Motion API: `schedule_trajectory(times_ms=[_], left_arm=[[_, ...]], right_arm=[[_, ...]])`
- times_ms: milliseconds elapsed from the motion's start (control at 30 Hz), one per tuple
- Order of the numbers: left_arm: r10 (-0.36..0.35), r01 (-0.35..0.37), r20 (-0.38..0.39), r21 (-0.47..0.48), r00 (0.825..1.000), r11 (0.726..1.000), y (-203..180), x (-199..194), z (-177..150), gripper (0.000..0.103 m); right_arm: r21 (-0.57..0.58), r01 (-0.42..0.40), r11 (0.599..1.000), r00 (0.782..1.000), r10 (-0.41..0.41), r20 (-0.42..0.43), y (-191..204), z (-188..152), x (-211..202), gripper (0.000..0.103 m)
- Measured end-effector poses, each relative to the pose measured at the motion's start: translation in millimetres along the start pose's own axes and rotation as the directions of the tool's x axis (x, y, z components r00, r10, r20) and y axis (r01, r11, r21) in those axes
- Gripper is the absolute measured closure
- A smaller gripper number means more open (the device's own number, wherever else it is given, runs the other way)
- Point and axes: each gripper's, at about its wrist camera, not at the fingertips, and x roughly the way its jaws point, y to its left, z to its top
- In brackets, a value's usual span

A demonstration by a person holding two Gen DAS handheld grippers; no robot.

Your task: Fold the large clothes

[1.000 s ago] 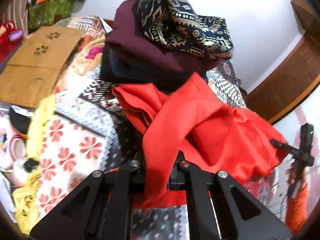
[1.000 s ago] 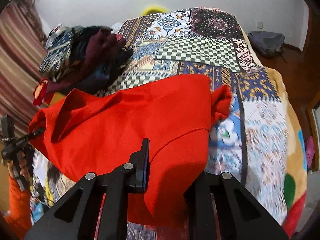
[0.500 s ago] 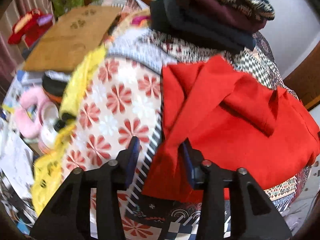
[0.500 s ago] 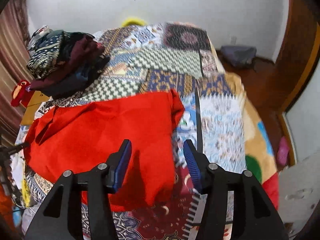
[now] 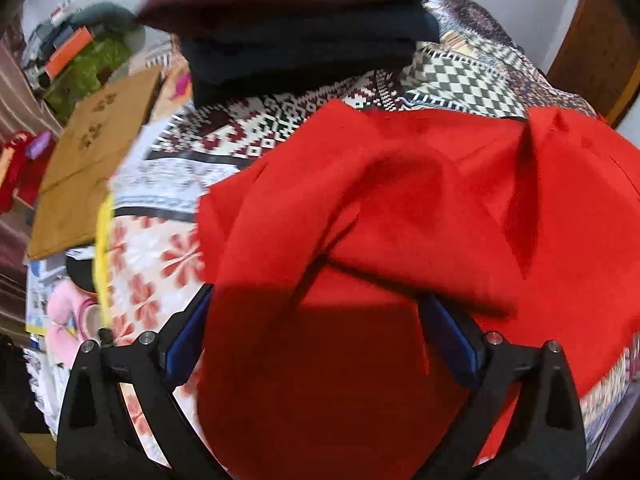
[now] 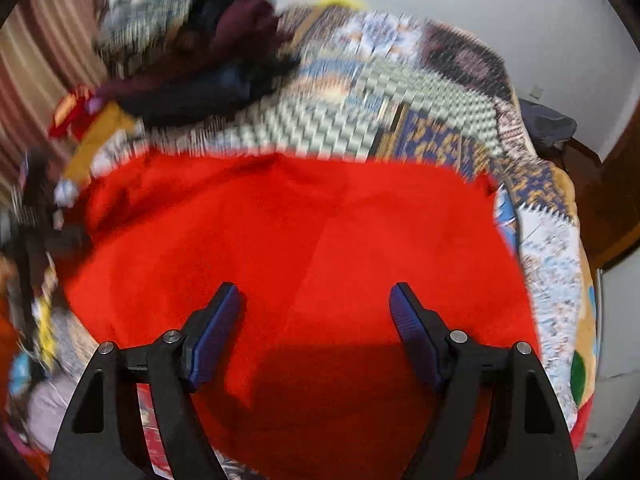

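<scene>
Left gripper (image 5: 320,332): wide, red garment (image 5: 400,208) between fingers
Right gripper (image 6: 316,320): wide above garment
Far: stack of clothes (image 5: 304,28) on bed (image 5: 460,80)

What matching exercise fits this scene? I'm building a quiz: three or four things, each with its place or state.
Things:
1. red garment
2. stack of dark folded clothes
3. left tongs
4. brown cardboard

Places or states:
A. open, red cloth between the fingers
B. left of the patterned quilt
C. spread in front of both tongs
D. beyond the red garment

Pairs: 1-C, 2-D, 3-A, 4-B
</scene>
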Motion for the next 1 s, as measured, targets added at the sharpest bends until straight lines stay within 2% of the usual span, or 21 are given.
schedule_trajectory(times_ms=[67, 233, 267, 367, 433, 467, 500, 567, 733, 767, 867, 1000], left_arm=[[-0.028, 0.027, -0.003, -0.054, 1.0, 0.998, 10, 8, 18, 0.004], [0.058, -0.051, 0.031, -0.195, 0.998, 0.98, 52, 18, 60, 0.004], [0.08, -0.071, 0.026, -0.232, 0.997, 0.97, 63, 20, 64, 0.004], [0.182, -0.168, -0.006, -0.411, 0.983, 0.896, 105, 21, 68, 0.004], [0.161, -0.13, 0.028, -0.466, 0.987, 0.875, 118, 11, 61, 0.004], [0.143, -0.104, 0.048, -0.468, 0.989, 0.878, 120, 4, 57, 0.004], [0.137, -0.096, 0.056, -0.46, 0.989, 0.883, 119, -1, 54, 0.004], [0.122, -0.081, 0.075, -0.406, 0.99, 0.91, 108, -15, 46, 0.004], [0.064, -0.027, 0.141, -0.246, 0.988, 0.969, 57, -48, 29, 0.004], [0.05, -0.015, 0.15, -0.227, 0.987, 0.974, 48, -52, 29, 0.004], [-0.049, 0.074, 0.167, -0.145, 0.985, 0.987, 11, -61, 25, 0.004], [-0.143, 0.151, 0.121, -0.058, 0.982, 0.987, -31, -55, 15, 0.004]], right_arm=[[-0.043, 0.028, 0.999, 1.0, -0.027, 0.014, 4, -7, 3, 0.028], [-0.048, 0.014, 0.999, 0.999, -0.013, 0.033, 0, -12, -3, 0.028], [-0.041, 0.007, 0.999, 0.999, -0.006, 0.033, -1, -12, -4, 0.028], [-0.029, -0.003, 1.0, 1.0, 0.004, 0.025, -3, -11, -6, 0.028], [-0.019, -0.002, 1.0, 1.0, 0.002, 0.01, -1, -7, -5, 0.028], [-0.008, -0.002, 1.0, 1.0, 0.002, 0.004, -1, -4, -5, 0.028], [0.01, -0.009, 1.0, 1.0, 0.009, 0.004, 0, 1, -7, 0.028], [0.037, -0.048, 0.998, 0.999, 0.047, 0.024, 2, 10, -10, 0.028], [0.063, -0.135, 0.989, 0.988, 0.13, 0.081, 26, 27, -16, 0.028], [0.051, -0.141, 0.989, 0.987, 0.136, 0.084, 35, 28, -15, 0.028], [-0.005, -0.123, 0.992, 0.991, 0.123, 0.059, 55, 25, -4, 0.028], [-0.067, -0.069, 0.995, 0.998, 0.069, -0.002, 64, 8, 15, 0.027]])
